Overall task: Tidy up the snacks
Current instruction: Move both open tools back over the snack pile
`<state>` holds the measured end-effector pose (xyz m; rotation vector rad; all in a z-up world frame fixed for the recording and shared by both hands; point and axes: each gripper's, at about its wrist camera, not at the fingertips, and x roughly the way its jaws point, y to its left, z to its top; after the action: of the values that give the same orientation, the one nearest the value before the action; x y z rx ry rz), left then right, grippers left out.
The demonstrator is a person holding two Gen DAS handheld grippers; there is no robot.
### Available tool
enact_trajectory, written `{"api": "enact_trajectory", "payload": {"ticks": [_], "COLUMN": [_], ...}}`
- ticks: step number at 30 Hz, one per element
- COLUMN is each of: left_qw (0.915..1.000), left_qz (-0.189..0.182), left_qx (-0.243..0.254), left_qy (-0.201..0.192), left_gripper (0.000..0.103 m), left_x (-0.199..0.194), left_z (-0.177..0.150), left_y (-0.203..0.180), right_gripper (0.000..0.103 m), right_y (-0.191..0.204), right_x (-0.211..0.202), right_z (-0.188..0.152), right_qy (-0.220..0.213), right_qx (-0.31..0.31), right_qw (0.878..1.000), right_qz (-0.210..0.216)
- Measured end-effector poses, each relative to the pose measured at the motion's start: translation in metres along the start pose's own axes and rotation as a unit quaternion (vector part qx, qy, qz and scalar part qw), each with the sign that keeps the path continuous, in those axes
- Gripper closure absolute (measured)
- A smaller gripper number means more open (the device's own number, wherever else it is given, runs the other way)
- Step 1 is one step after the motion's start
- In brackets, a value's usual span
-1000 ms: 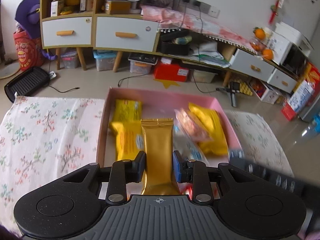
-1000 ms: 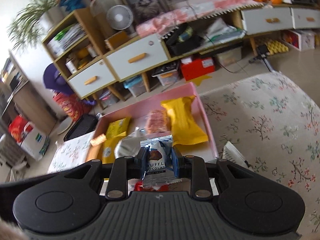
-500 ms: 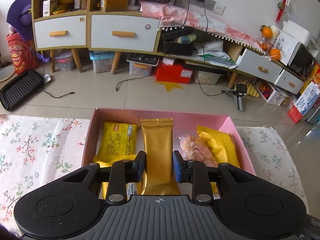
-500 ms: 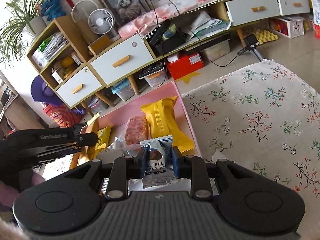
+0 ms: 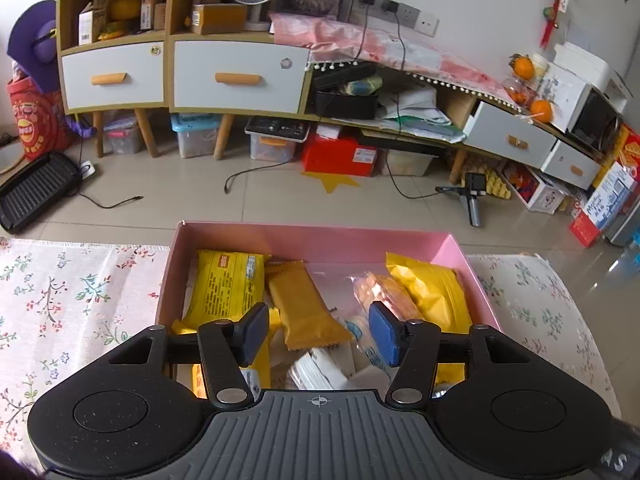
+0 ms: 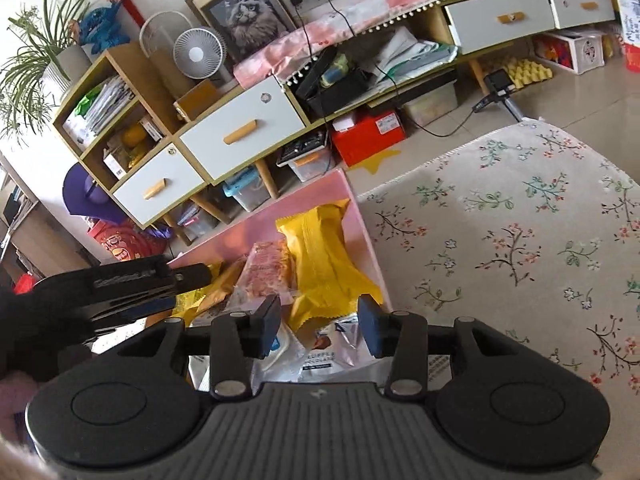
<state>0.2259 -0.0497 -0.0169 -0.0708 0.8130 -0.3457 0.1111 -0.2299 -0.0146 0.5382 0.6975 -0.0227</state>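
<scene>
A pink box (image 5: 312, 236) on the flowered cloth holds several snack packs. My left gripper (image 5: 318, 334) hovers over the box, its jaws opening, with the gold bar (image 5: 302, 308) lying loose below them among the other packs. A yellow printed pack (image 5: 226, 284) lies at the left, a clear pack of orange biscuits (image 5: 384, 292) and a plain yellow pack (image 5: 432, 292) at the right. My right gripper (image 6: 318, 326) is also opening over the box (image 6: 372, 256); the silver-blue chocolate pack (image 6: 326, 350) lies free beneath it. The left gripper's fingers (image 6: 176, 276) show at the left of the right wrist view.
The flowered tablecloth (image 6: 500, 232) spreads to the right of the box and also to its left (image 5: 72, 300). Beyond the table edge lies tiled floor (image 5: 280, 196) with cables, a black grill pan (image 5: 32, 192) and low cabinets (image 5: 236, 76).
Both grippers have let go: the gold bar dropped from the left jaws into the box, and the chocolate pack fell from the right jaws. Both pairs of jaws now stand apart.
</scene>
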Motion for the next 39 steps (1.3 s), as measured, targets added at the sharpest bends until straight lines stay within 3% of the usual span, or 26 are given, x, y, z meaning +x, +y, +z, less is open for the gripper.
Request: {"api": "enact_trajectory", "payload": {"ticks": [5, 12, 27, 39], "left_qw": [0.9999, 0.9999, 0.9995, 0.9996], "left_qz": [0.001, 0.006, 0.012, 0.002], "left_qx": [0.009, 0.006, 0.008, 0.008], "left_qy": [0.006, 0.013, 0.03, 0.026], "left_gripper": [0.042, 0.035, 0.01, 0.002], "left_x": [-0.012, -0.036, -0.094, -0.125], "left_z": [-0.009, -0.028, -0.081, -0.125], "left_y": [-0.001, 0.003, 0.008, 0.007], "right_gripper": [0.057, 0.043, 0.015, 0.004], "right_y": [-0.002, 0.0, 0.001, -0.003], "right_x": [-0.003, -0.014, -0.051, -0.085], "right_z": [0.003, 0.004, 0.002, -0.008], "right_qy": [0.002, 0.006, 0.006, -0.009], "right_qx": [0.0, -0.019, -0.09, -0.154], "right_qw": [1.0, 1.0, 0.996, 0.988], "right_qz": [-0.004, -0.006, -0.003, -0.001]}}
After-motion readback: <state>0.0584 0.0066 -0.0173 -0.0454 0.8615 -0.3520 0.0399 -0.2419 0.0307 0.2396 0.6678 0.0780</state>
